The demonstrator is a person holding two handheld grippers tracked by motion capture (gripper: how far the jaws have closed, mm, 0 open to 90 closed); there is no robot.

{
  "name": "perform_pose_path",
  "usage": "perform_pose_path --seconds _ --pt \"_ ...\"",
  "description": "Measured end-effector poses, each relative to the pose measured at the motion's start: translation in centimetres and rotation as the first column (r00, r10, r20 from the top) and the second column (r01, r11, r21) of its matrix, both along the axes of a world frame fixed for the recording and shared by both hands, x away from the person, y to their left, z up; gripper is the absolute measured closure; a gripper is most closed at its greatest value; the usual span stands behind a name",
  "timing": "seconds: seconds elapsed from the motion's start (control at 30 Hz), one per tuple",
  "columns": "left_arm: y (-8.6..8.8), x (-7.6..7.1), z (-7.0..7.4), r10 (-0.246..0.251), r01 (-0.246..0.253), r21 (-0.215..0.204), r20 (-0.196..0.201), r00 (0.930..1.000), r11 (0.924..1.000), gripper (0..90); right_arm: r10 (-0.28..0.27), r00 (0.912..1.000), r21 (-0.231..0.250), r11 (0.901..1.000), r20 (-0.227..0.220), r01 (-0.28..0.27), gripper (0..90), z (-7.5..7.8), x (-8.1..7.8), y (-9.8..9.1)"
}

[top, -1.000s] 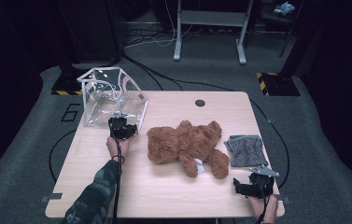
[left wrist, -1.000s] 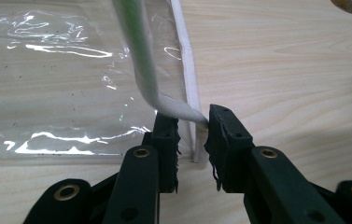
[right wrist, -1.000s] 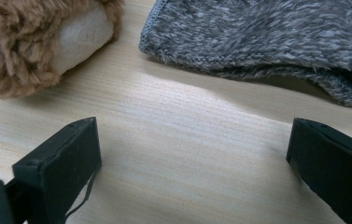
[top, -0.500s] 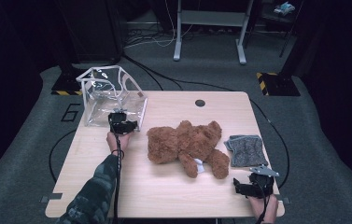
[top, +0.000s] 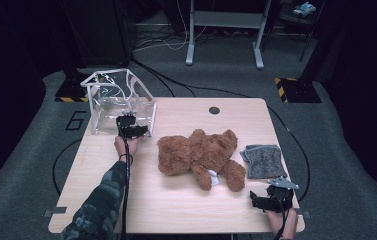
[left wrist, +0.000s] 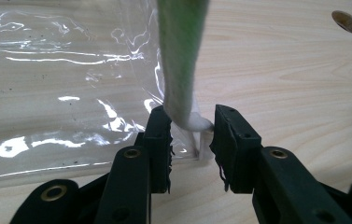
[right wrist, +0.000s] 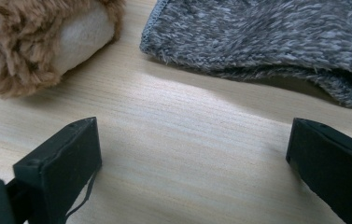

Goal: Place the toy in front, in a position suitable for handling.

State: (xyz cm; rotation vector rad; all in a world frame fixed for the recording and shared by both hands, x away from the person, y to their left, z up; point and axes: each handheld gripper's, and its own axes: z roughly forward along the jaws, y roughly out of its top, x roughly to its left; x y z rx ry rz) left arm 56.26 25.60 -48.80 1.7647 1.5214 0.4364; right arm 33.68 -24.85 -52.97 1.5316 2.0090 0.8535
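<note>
A clear plastic bag with white trim stands at the table's back left. My left gripper is at its front right corner. In the left gripper view the bag's pale green-white trim strip runs down between the black jaws of this gripper. The jaws have just been opening and stand slightly apart around the strip, no longer pinching it. A brown teddy bear lies mid-table, with a grey knitted cloth to its right. My right gripper rests open near the front right edge, facing the cloth and a bear paw.
The wooden table has a round cable hole near its back edge. The bag's clear plastic wall lies crumpled on the wood. A metal stand and cables sit on the dark floor beyond the table.
My left gripper has crept a little up the table toward the bag. The right gripper, the bear and the cloth have stayed put.
</note>
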Motion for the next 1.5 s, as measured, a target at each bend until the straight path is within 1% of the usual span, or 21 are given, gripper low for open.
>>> perform_pose_path --seconds 0.07,0.1,0.13,0.23,0.33,0.37,0.47,0.73,0.8,0.9,1.0,1.03,1.07,1.1,1.2,1.27,1.3,1.37,1.43,1.47,1.5 --pt "-0.1 0.0 0.0 0.009 -0.009 -0.015 -0.003 1.0000 0.9998 66.0 0.001 1.0000 0.000 1.0000 -0.001 -0.001 2.3 0.0 0.0 0.0" --pt "0.0 0.1 0.0 -0.005 0.005 0.003 0.001 1.0000 1.0000 66.0 0.000 1.0000 0.000 1.0000 0.000 0.000 2.3 0.0 0.0 0.0" --pt "0.0 0.1 0.0 0.002 -0.002 -0.007 0.000 1.0000 1.0000 66.0 0.000 1.0000 0.000 1.0000 0.000 0.000 2.3 0.0 0.0 0.0" --pt "0.1 0.2 0.0 -0.004 0.004 -0.001 0.004 1.0000 1.0000 66.0 0.001 1.0000 -0.001 1.0000 0.000 -0.001 2.3 0.0 0.0 0.0" --pt "0.4 0.7 0.1 0.001 -0.002 -0.029 -0.013 0.9999 0.9996 65.6 0.001 1.0000 0.000 1.0000 0.000 -0.001 2.3 0.0 0.0 0.0" --pt "0.3 0.8 0.2 0.009 -0.009 -0.033 -0.008 0.9999 0.9994 65.5 0.001 1.0000 0.000 1.0000 -0.001 -0.001 2.3 0.0 0.0 0.0" --pt "0.3 1.0 0.3 0.001 -0.001 -0.010 -0.011 0.9999 0.9999 65.1 0.007 1.0000 -0.002 1.0000 0.003 -0.007 2.3 0.0 0.1 0.0" --pt "0.4 1.1 0.1 0.004 -0.004 -0.019 -0.015 0.9999 0.9998 61.6 0.006 1.0000 -0.002 1.0000 0.002 -0.006 2.3 0.0 0.1 0.0" --pt "0.5 1.0 0.2 0.006 -0.006 -0.033 -0.016 0.9998 0.9994 56.4 0.002 1.0000 0.000 1.0000 0.000 -0.002 2.4 0.0 0.0 0.0" --pt "0.8 0.7 0.3 -0.003 0.001 -0.055 -0.042 0.9991 0.9985 47.3 0.000 1.0000 0.000 1.0000 0.000 0.000 2.4 0.0 0.0 0.0" --pt "0.8 0.4 0.6 -0.009 0.005 -0.077 -0.050 0.9987 0.9970 39.5 0.000 1.0000 0.000 1.0000 0.000 0.000 2.4 0.0 0.0 0.0" --pt "0.9 0.3 0.7 -0.026 0.022 -0.069 -0.058 0.9980 0.9974 38.1 0.001 1.0000 0.000 1.0000 0.000 -0.001 2.4 0.0 0.0 0.0" --pt "0.8 0.1 0.8 -0.021 0.017 -0.071 -0.057 0.9981 0.9973 36.6 0.001 1.0000 0.000 1.0000 0.000 -0.001 2.4 0.0 0.0 0.0" --pt "0.8 -0.2 0.9 -0.029 0.027 -0.056 -0.040 0.9988 0.9981 35.5 0.000 1.0000 0.000 1.0000 0.000 0.000 2.4 0.0 0.0 0.0" --pt "0.7 -0.6 1.0 -0.046 0.043 -0.061 -0.048 0.9978 0.9972 32.1 0.000 1.0000 0.000 1.0000 0.000 0.000 2.4 0.0 0.0 0.0" --pt "0.8 -1.0 1.2 -0.074 0.073 -0.022 -0.042 0.9964 0.9971 30.9 0.001 1.0000 0.000 1.0000 -0.001 -0.001 2.3 0.0 0.0 0.0" --pt "0.8 -1.2 1.3 -0.077 0.075 -0.032 -0.045 0.9960 0.9966 29.5 0.002 1.0000 0.000 1.0000 -0.001 -0.002 2.3 0.0 0.0 0.0" --pt "0.7 -1.5 1.3 -0.086 0.086 -0.013 -0.040 0.9955 0.9962 26.5 0.006 1.0000 -0.003 1.0000 0.002 -0.006 2.3 0.0 0.1 0.0" --pt "0.5 -2.1 1.3 -0.101 0.100 -0.024 -0.041 0.9940 0.9947 23.3 0.007 1.0000 -0.003 1.0000 0.001 -0.007 2.3 0.0 0.1 0.0" --pt "0.5 -2.3 1.4 -0.118 0.118 -0.006 -0.037 0.9923 0.9930 21.5 0.007 1.0000 -0.003 1.0000 0.001 -0.007 2.3 0.0 0.1 0.0" --pt "0.4 -2.8 1.4 -0.131 0.131 -0.006 -0.043 0.9905 0.9914 18.4 0.007 1.0000 -0.003 1.0000 0.000 -0.007 2.3 0.0 0.1 0.0"
